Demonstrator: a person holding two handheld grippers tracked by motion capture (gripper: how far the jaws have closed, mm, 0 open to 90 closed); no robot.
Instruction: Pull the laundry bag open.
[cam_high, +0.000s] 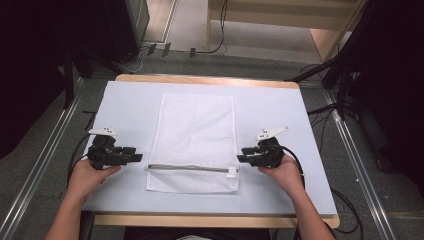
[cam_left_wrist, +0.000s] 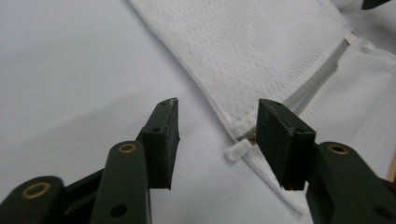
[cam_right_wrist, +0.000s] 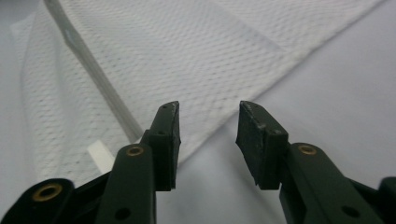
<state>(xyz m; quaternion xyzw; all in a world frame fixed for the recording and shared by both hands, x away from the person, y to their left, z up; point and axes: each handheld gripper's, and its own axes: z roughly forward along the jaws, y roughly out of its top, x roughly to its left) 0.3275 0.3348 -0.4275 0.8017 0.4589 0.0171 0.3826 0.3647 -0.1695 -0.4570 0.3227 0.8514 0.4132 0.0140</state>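
A white mesh bag (cam_high: 192, 140) lies flat in the middle of the pale table (cam_high: 125, 105), with a grey zipper (cam_high: 190, 168) running across its near end. My left gripper (cam_high: 137, 157) rests just left of the bag's near left edge, open, jaws pointing toward the zipper's end. In the left gripper view the left gripper (cam_left_wrist: 217, 112) has only table and the bag's edge (cam_left_wrist: 257, 42) between its jaws, with a small white tab (cam_left_wrist: 237, 151) close by. My right gripper (cam_high: 241, 154) sits just right of the bag, open. The right gripper (cam_right_wrist: 208, 112) frames the bag's corner (cam_right_wrist: 187, 56) without touching it.
The table's wooden front edge (cam_high: 215, 220) runs close to the person's forearms. Cables (cam_high: 345, 210) trail off the right side. Grey floor with metal rails (cam_high: 360, 170) flanks the table, and dark stands (cam_high: 345, 65) rise at the far right.
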